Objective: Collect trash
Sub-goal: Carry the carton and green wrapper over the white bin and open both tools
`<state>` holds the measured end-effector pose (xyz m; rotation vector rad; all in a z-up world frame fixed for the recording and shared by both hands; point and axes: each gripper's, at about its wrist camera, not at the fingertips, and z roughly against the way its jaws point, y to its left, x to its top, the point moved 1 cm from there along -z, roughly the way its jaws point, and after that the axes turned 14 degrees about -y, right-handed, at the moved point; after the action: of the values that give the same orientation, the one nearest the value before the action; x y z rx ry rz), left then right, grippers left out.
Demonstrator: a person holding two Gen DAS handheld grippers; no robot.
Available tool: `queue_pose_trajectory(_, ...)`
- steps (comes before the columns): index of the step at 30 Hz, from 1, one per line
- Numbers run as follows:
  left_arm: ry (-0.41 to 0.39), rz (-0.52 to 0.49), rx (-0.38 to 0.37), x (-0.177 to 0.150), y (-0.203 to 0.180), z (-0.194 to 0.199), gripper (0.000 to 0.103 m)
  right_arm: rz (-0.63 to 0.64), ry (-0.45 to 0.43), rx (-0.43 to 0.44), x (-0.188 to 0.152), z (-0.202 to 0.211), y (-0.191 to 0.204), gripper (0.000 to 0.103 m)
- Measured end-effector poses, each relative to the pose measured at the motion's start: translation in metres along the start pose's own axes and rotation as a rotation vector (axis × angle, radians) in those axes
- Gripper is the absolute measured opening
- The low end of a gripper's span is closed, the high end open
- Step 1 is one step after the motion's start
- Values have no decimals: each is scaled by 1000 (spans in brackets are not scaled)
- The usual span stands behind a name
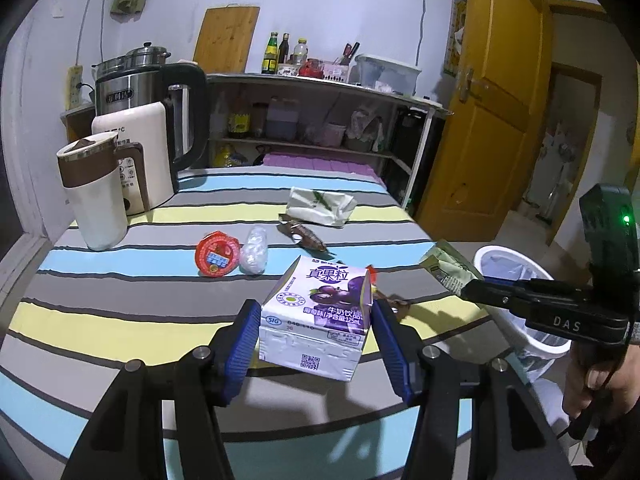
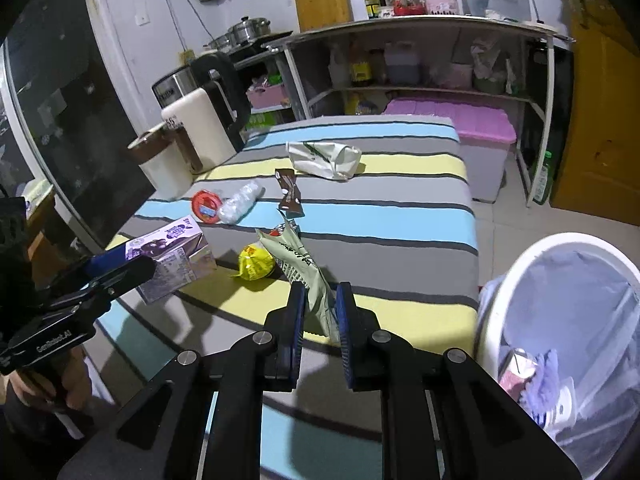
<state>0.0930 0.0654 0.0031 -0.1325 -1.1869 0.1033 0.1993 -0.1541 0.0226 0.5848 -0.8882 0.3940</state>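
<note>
My left gripper has its blue pads on both sides of a purple milk drink carton that rests on the striped table; the pads look in contact with it. The carton also shows in the right wrist view. My right gripper is shut on a pale green snack wrapper, held above the table's near edge; it also shows in the left wrist view. A white trash bin with a liner stands right of the table, with some trash inside.
On the table lie a red-lidded jelly cup, a crumpled clear plastic, a brown wrapper, a white tissue pack and a yellow wrapper. A mug and kettles stand far left.
</note>
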Motion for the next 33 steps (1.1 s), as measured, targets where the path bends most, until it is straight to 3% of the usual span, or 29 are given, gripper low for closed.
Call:
queue_pose_trajectory(20, -8, -33, -100, 3, -59, 13, 57, -55, -71, -48, -6, 60, -14, 17)
queue_pose_trajectory(33, 9, -81, -213, 4, -109, -3, 57, -113, -100, -136, -13, 92, -52, 17)
